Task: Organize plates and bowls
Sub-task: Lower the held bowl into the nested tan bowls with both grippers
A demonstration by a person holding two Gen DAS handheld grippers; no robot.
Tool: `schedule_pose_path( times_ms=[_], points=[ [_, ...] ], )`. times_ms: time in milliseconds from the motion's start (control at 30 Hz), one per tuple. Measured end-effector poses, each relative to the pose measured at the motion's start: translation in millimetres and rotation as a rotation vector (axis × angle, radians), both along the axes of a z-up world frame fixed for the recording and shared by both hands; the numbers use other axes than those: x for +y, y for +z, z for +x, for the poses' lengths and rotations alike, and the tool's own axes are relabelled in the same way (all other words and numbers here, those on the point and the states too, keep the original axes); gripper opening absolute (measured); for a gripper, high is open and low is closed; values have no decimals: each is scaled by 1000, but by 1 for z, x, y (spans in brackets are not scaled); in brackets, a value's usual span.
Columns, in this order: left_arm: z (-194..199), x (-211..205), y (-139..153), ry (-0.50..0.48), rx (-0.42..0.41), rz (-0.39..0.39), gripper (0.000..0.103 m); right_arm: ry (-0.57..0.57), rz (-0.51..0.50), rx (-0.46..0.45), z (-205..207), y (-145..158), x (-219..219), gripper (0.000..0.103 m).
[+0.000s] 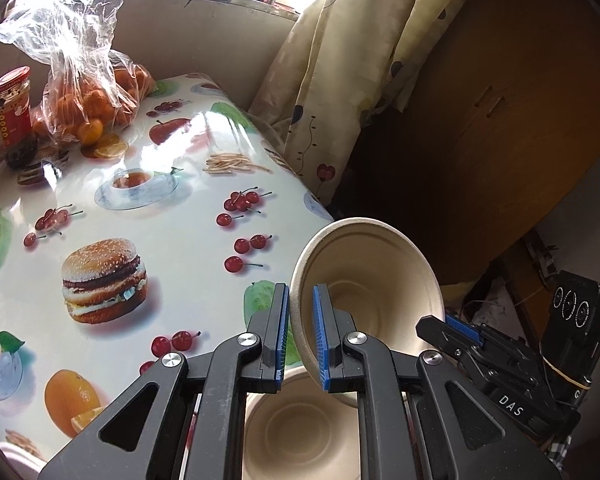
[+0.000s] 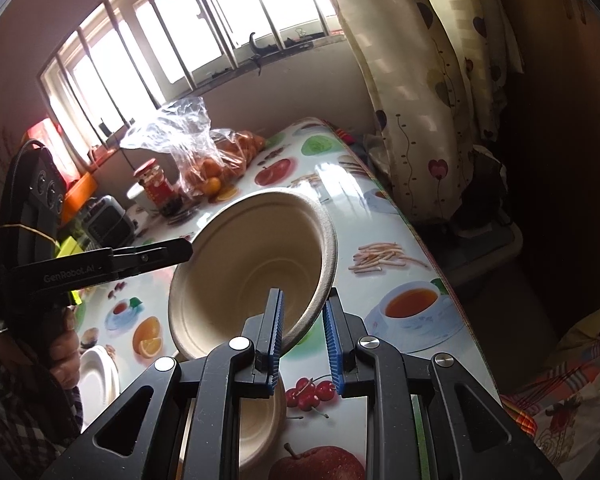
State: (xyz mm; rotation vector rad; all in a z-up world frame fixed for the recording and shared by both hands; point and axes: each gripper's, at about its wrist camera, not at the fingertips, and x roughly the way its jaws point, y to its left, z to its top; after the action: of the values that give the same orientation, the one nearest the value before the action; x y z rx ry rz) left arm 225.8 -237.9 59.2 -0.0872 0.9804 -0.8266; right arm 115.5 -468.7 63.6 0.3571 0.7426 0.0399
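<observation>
The left tongs [image 1: 301, 334] are matte black, with angular arms cut through by triangular windows and pinned with round silver screws; ribbed blue pads line the inner faces of their fingers [image 1: 280, 332]. The right tongs [image 2: 303, 338] are built alike — same black arms, same silver screws, same blue pads. Each carries a black camera block with three round lenses, strapped by a yellow rubber band (one shows a small green light). White lettering reads "DAS" and "GenRobot.AI". The person's sleeve [image 2: 8, 396] is a dark-and-white check.
</observation>
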Motion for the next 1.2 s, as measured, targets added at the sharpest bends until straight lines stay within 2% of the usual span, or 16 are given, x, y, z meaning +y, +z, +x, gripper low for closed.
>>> schedule_pose_path(
  times_ms=[1200],
  points=[
    [-50, 49, -8, 30, -2, 12, 13, 33, 18, 8, -44, -8, 41, 20]
  ],
)
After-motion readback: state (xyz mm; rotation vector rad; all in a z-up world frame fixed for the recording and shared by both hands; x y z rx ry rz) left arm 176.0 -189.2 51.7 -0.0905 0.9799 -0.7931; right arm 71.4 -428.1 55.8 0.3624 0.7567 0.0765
